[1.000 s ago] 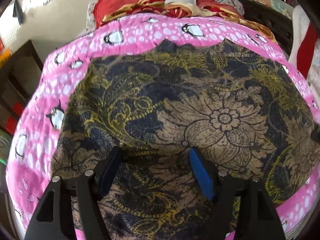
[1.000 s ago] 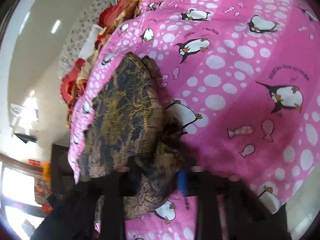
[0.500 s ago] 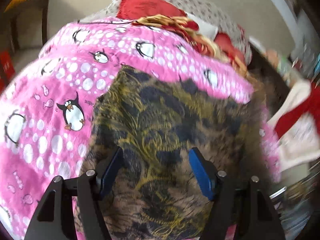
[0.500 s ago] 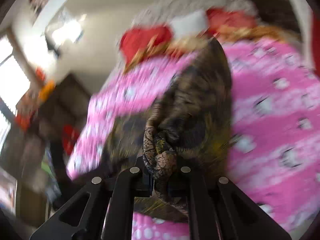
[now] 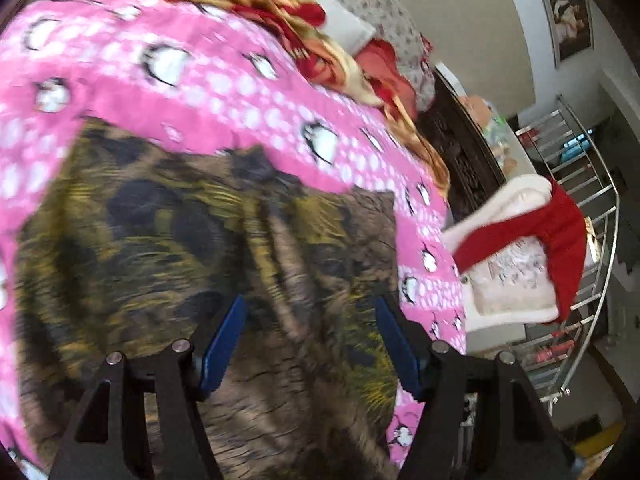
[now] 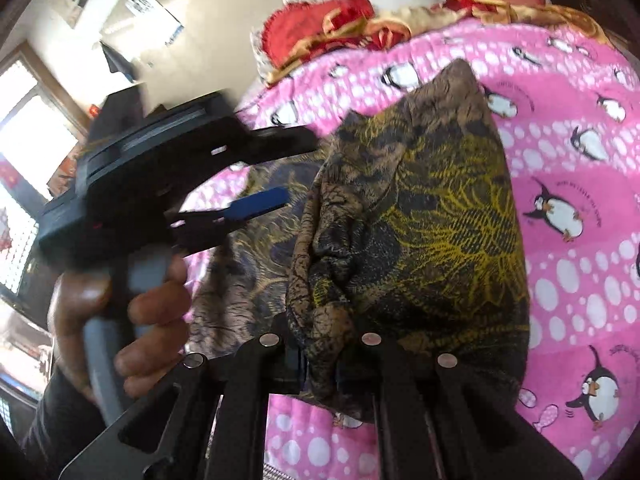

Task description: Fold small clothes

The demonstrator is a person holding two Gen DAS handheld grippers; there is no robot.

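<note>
A small brown, black and yellow floral cloth (image 5: pixel 192 240) lies on the pink penguin bedspread (image 5: pixel 200 92). My left gripper (image 5: pixel 310 320) is open, its blue pads (image 5: pixel 224 344) spread just above the cloth and holding nothing. My right gripper (image 6: pixel 320 364) is shut on a bunched edge of the cloth (image 6: pixel 420 240) and holds that part lifted and doubled over the flat part. The left gripper also shows in the right wrist view (image 6: pixel 276 168), held by a hand, open above the flat part of the cloth.
Red and gold bedding (image 5: pixel 304 36) is piled at the head of the bed. A dark carved headboard (image 5: pixel 464 152) and a white and red garment (image 5: pixel 532 248) on a metal rack (image 5: pixel 592 240) stand to the right. The pink bedspread (image 6: pixel 580 208) extends right of the cloth.
My right gripper has carried the gripped cloth edge up and over, folding it across the flat part. My left gripper has swung to the right above the cloth and stays open.
</note>
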